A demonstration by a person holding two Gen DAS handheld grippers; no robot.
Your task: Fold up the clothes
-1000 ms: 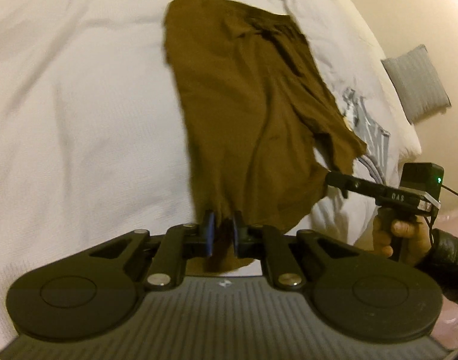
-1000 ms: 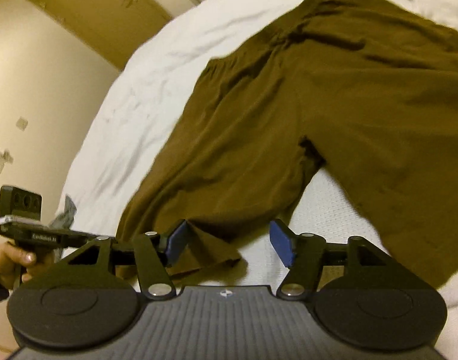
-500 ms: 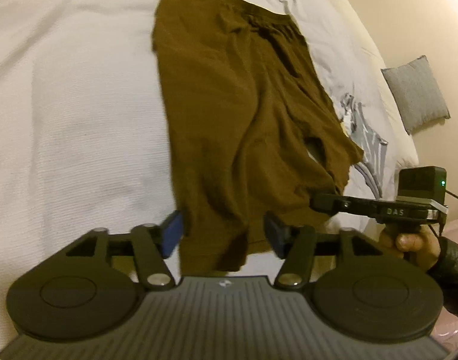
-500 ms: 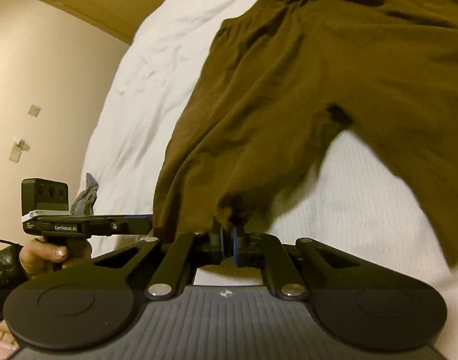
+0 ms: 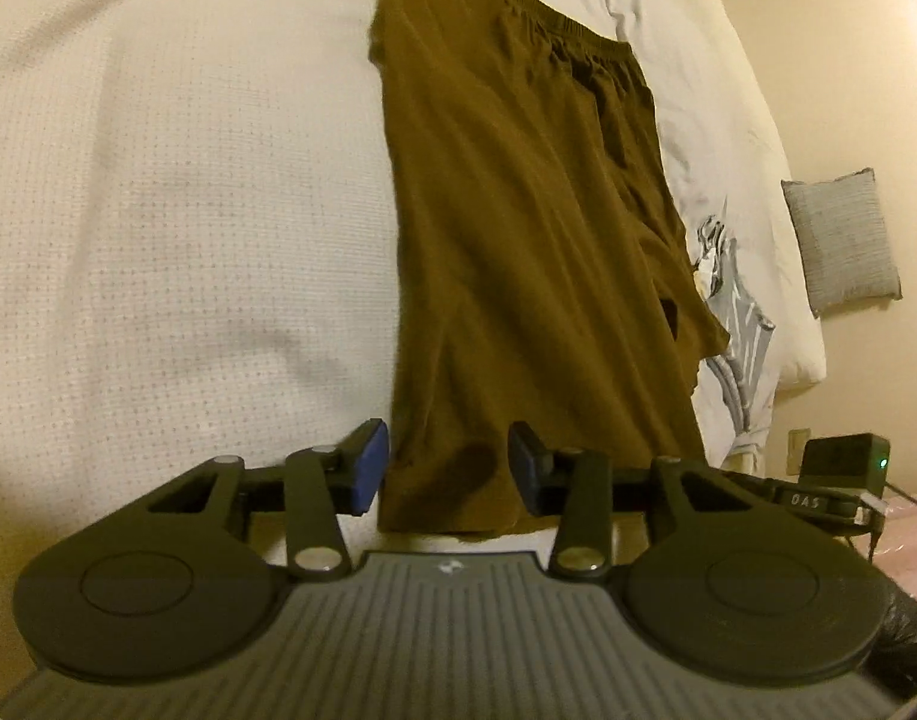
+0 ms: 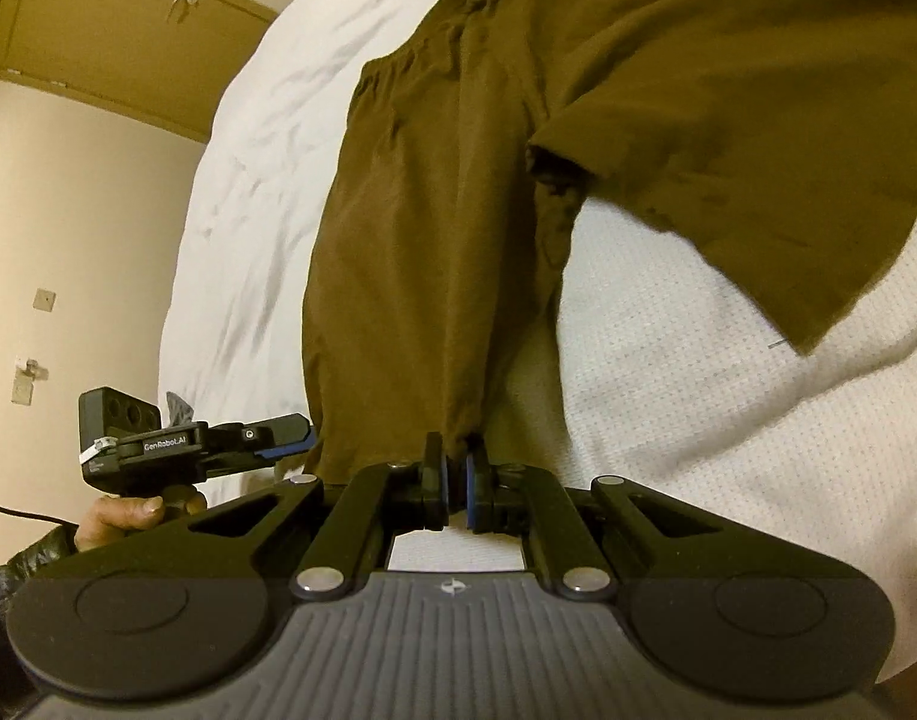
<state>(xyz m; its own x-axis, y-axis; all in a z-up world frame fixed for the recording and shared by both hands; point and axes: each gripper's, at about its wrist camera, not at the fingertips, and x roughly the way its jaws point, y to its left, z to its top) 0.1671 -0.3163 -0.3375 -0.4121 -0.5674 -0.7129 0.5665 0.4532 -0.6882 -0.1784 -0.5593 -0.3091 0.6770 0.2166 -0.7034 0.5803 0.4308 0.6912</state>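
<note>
Brown shorts (image 5: 518, 228) lie lengthwise on the white bed (image 5: 188, 210), waistband at the far end. My left gripper (image 5: 449, 471) is open, its blue pads on either side of the near leg hem without pinching it. My right gripper (image 6: 455, 471) is shut on the hem of one shorts (image 6: 428, 240) leg, which runs taut up to the waistband. The other leg spreads flat to the right. In the right wrist view the left gripper (image 6: 302, 441) hovers by the hem's left edge, held by a hand (image 6: 134, 507).
A white garment with a grey print (image 5: 734, 324) lies at the bed's right edge beside the shorts. A grey pillow (image 5: 842, 240) rests against the wall. A wooden door (image 6: 116, 42) stands beyond the bed's far corner. Bare bedspread stretches left of the shorts.
My left gripper let go of the leg hem and stays open around it. My right gripper closed on the other leg's hem and has pulled that leg taut toward me.
</note>
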